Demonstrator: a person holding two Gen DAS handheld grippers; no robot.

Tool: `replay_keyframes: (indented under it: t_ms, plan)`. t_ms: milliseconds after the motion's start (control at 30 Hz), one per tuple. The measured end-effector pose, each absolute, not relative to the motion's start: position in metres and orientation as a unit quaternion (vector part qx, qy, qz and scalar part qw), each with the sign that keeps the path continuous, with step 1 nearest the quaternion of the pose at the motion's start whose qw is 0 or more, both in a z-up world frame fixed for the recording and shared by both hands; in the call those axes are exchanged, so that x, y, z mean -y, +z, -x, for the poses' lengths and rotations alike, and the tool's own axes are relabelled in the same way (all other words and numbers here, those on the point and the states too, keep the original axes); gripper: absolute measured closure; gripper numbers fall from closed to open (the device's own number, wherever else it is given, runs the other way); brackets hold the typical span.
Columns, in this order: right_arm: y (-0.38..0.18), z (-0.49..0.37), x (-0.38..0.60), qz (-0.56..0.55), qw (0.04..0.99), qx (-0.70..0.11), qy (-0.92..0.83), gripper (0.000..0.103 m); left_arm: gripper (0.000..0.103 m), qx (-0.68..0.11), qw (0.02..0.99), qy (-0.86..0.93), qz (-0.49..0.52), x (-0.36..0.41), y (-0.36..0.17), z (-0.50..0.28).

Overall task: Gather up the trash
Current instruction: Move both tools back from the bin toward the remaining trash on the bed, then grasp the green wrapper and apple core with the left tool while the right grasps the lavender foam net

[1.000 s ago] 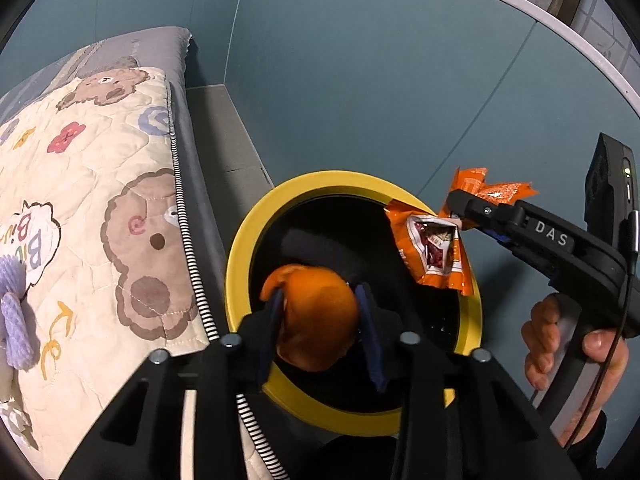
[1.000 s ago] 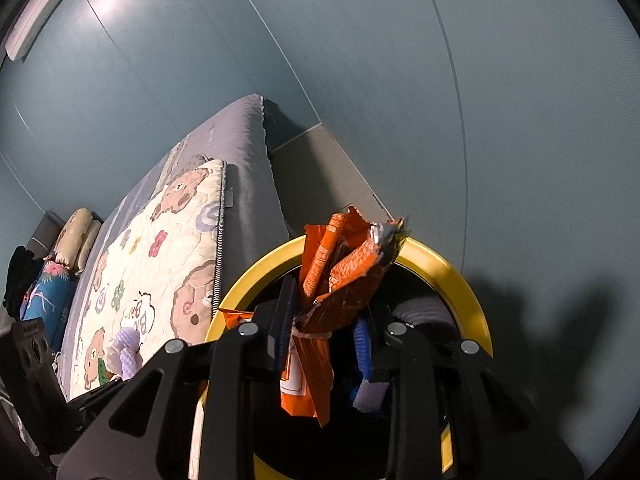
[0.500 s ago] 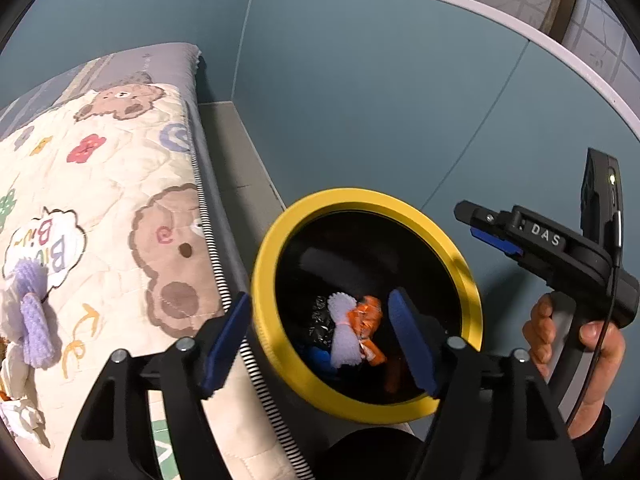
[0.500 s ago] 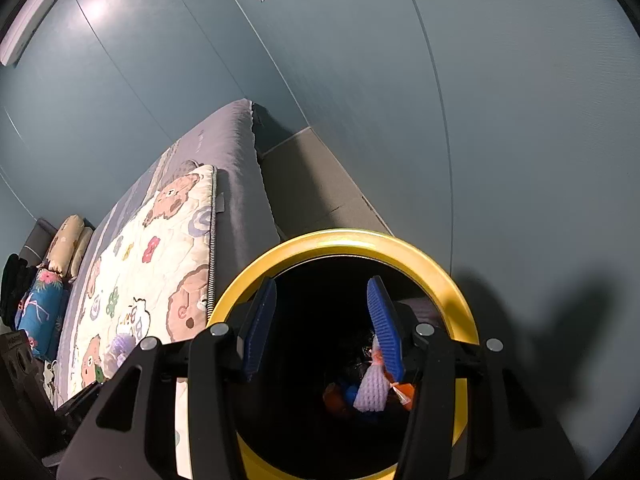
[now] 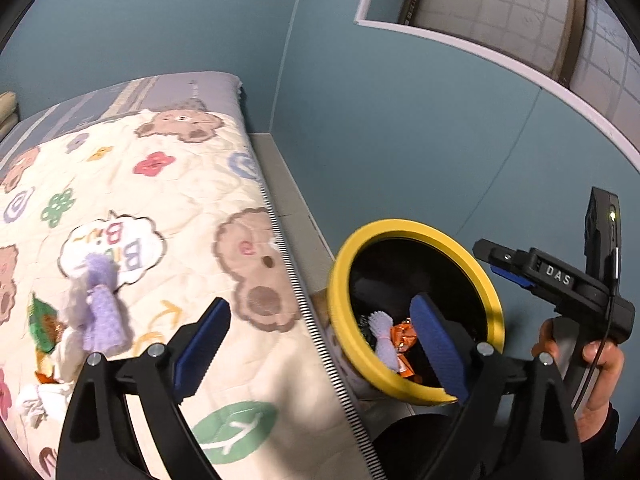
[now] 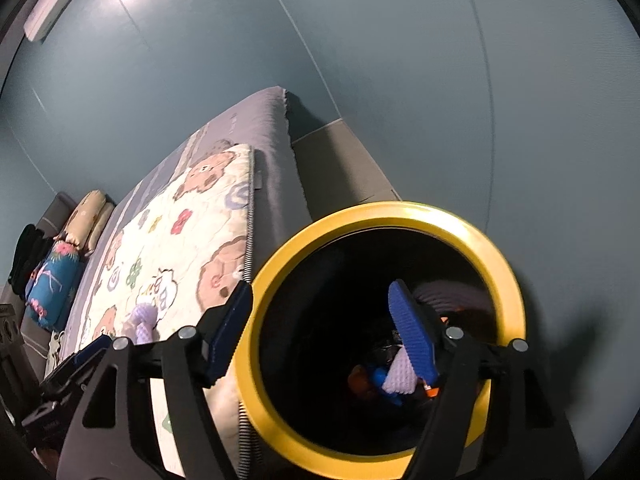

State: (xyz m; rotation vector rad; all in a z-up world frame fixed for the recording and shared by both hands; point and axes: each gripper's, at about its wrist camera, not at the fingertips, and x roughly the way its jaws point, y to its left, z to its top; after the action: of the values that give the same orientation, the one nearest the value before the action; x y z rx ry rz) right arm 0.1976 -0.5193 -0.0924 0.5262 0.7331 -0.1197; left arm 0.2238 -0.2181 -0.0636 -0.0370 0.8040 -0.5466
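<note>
Standing beside quilted bed [image 5: 168, 200]: yellow-rimmed bin [image 6: 496, 256], teal walls [image 5: 400, 120].

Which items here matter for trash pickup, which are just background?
Job:
yellow-rimmed bin
trash in the bin
purple wad on the quilt
green wrapper
white scraps
left tongs, open
right tongs, open

Background:
bear quilt
pillows

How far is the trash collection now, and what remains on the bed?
Partly done. Done: the yellow-rimmed bin holds an orange wrapper and a lavender piece. In hand: nothing; the left gripper and right gripper are both open and empty. Left: on the quilt lie a lavender bundle, a green wrapper and white crumpled pieces.
</note>
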Motion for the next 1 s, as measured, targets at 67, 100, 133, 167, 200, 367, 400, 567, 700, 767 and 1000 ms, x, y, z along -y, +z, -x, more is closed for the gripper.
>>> replay_keyframes:
  t_ms: [67, 100, 133, 167, 200, 367, 400, 567, 700, 767, 1000]
  plan:
    - [-0.088, -0.200, 0.510, -0.250, 0.900, -0.354, -0.048, 0.032, 0.015, -0.384, 0.887, -0.257, 0.023, 0.207, -0.061, -0.222]
    - [-0.086, -0.201, 0.507, -0.249, 0.901, -0.354, -0.041, 0.031, 0.015, -0.382, 0.889, -0.252, 0.026, 0.200, -0.059, -0.222]
    - [-0.083, -0.202, 0.500, -0.244, 0.903, -0.352, -0.036, 0.031, 0.015, -0.378, 0.892, -0.246, 0.027, 0.192, -0.058, -0.221]
    - [-0.081, -0.202, 0.497, -0.242, 0.904, -0.352, -0.034, 0.030, 0.015, -0.376, 0.894, -0.242, 0.027, 0.186, -0.057, -0.220]
    - [-0.079, -0.202, 0.493, -0.240, 0.904, -0.351, -0.030, 0.030, 0.015, -0.374, 0.896, -0.236, 0.029, 0.178, -0.056, -0.219]
    - [-0.064, -0.207, 0.462, -0.221, 0.910, -0.350, 0.002, 0.029, 0.015, -0.370, 0.904, -0.210, 0.037, 0.143, -0.050, -0.219]
    - [-0.061, -0.207, 0.456, -0.216, 0.912, -0.349, 0.006, 0.029, 0.015, -0.367, 0.907, -0.201, 0.039, 0.133, -0.048, -0.219]
    - [-0.047, -0.213, 0.425, -0.199, 0.915, -0.349, 0.033, 0.029, 0.015, -0.363, 0.914, -0.174, 0.044, 0.102, -0.045, -0.221]
    - [-0.041, -0.217, 0.402, -0.186, 0.917, -0.350, 0.051, 0.029, 0.015, -0.364, 0.918, -0.148, 0.047, 0.077, -0.046, -0.222]
    - [-0.040, -0.221, 0.390, -0.180, 0.917, -0.352, 0.060, 0.029, 0.015, -0.365, 0.920, -0.135, 0.048, 0.066, -0.046, -0.225]
    - [-0.042, -0.230, 0.356, -0.166, 0.913, -0.363, 0.089, 0.029, 0.014, -0.367, 0.924, -0.095, 0.050, 0.032, -0.049, -0.235]
